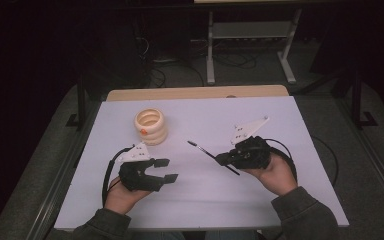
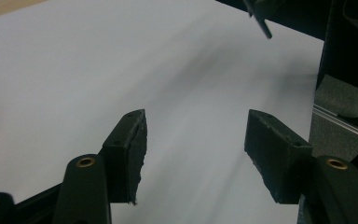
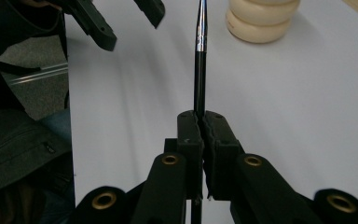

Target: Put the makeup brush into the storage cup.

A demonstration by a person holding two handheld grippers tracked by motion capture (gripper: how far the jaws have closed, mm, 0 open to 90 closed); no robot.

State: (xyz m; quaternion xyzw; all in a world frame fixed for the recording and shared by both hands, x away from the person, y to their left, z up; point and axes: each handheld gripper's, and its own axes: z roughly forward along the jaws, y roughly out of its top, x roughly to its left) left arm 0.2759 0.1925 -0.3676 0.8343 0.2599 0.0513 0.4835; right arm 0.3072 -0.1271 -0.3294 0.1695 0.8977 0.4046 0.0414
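While the white-topped bench [image 1: 200, 200] spreads under the high view, a person's left hand [image 1: 122, 196] at about seven o'clock holds the left gripper [image 1: 167, 170], its two black fingers [image 1: 161, 162] released and spread wide above bare surface. At about four o'clock the right hand [image 1: 276, 176] holds the right gripper [image 1: 221, 159], clenched on a thin black paintbrush with a silver metal ferrule [image 1: 203, 150]; the brush slants from the gripper toward ten o'clock, and its other end pokes out toward five o'clock. A cream, ribbed, ring-stacked plastic cup with a small orange spot [image 1: 150, 126] stands at eleven o'clock of the bench's middle, apart from both grippers.

Seen from the left gripper view, the left gripper [image 2: 196, 140] has its fingers [image 2: 129, 154] well apart with white bench [image 2: 74, 70] between them; a dark brush end [image 2: 261, 23] shows at one o'clock.

Along the right gripper view, the right gripper [image 3: 200, 126] has its fingers [image 3: 189, 144] pressed together on the paintbrush [image 3: 200, 70], which runs straight toward twelve o'clock. The cream cup [image 3: 261, 21] sits at one o'clock, and the left gripper [image 3: 130, 21] hangs open at eleven o'clock.
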